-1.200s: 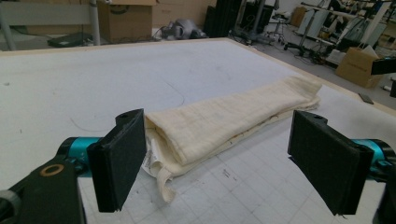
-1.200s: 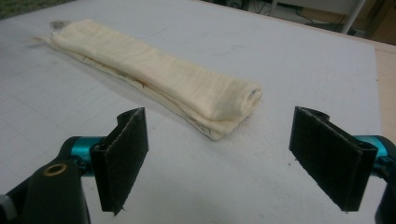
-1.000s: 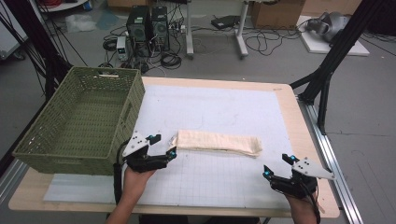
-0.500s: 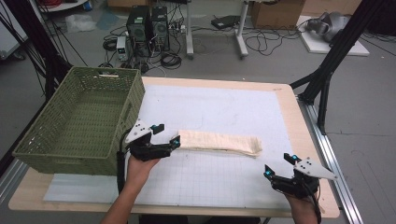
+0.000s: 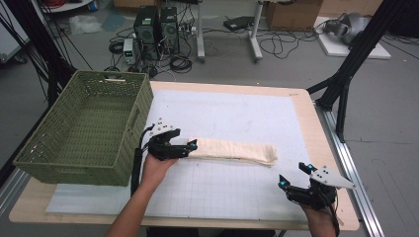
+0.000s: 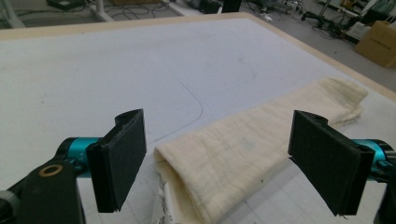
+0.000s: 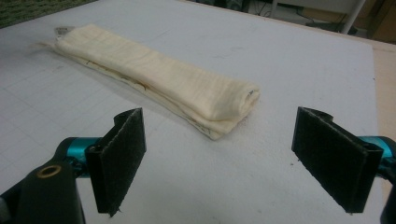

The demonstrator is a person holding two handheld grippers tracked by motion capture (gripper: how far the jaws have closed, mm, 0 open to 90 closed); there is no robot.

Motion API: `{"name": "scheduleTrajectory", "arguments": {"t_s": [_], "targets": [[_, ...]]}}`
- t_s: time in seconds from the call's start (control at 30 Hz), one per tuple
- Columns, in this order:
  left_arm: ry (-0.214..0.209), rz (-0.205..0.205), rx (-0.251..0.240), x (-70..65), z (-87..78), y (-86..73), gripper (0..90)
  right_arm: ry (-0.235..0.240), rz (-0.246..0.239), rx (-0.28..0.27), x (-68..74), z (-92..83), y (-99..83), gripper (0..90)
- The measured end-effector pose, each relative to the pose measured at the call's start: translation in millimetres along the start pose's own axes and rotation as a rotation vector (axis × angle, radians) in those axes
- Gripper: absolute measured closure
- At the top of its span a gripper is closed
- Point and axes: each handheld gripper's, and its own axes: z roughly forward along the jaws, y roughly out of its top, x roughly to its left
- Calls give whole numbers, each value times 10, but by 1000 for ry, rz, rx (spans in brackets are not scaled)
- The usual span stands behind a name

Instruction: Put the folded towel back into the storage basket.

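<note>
Cream folded cloth, a long flat bundle of soft woven fabric [image 5: 232,151], lies mid-table on the white gridded mat [image 5: 237,187], long axis running left to right. Its left end sits directly ahead of the left gripper [image 5: 190,146], between the wide-spread jaws in the left gripper view, not yet pinched. Left hand clearly nearer. Right gripper [image 5: 291,174] hovers near the table's front right corner, jaws wide and empty, apart from the cloth's right end. Green woven plastic basket [image 5: 123,148] stands just left of the left gripper.

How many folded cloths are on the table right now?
1: the folded cream cloth lies mid-table, its near end between the left claw's open jaws. The green basket's interior looks empty.
</note>
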Motion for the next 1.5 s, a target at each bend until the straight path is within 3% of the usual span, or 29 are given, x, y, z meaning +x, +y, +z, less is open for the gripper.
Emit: {"name": "scheduleTrajectory", "arguments": {"t_s": [0.4,0.7,0.9,1.03,1.13,1.2,1.27,1.33,1.43,1.47,1.5], "targets": [[25,-15,81,13,164,-67,206,3,-4,5,-3,5,-4,166],[58,-21,176,2,342,-153,281,7,2,10,-9,10,-8,166],[103,22,277,-1,409,-215,362,2,7,11,-37,1,-26,166],[108,33,279,-11,417,-231,365,4,13,9,-46,-2,-32,166],[117,64,281,-34,409,-241,391,2,13,14,-43,1,-31,166],[118,97,280,-71,402,-255,450,4,10,18,-34,8,-29,166],[104,97,281,-76,401,-252,534,6,11,21,-27,14,-27,166],[93,97,278,-84,403,-253,554,5,5,18,-31,21,-26,166],[40,79,281,-76,397,-254,734,6,7,19,-25,36,-20,166],[39,75,285,-80,398,-252,795,8,4,26,-16,47,-18,166],[38,76,284,-80,399,-250,801,5,-3,25,-13,55,-17,166]]}}
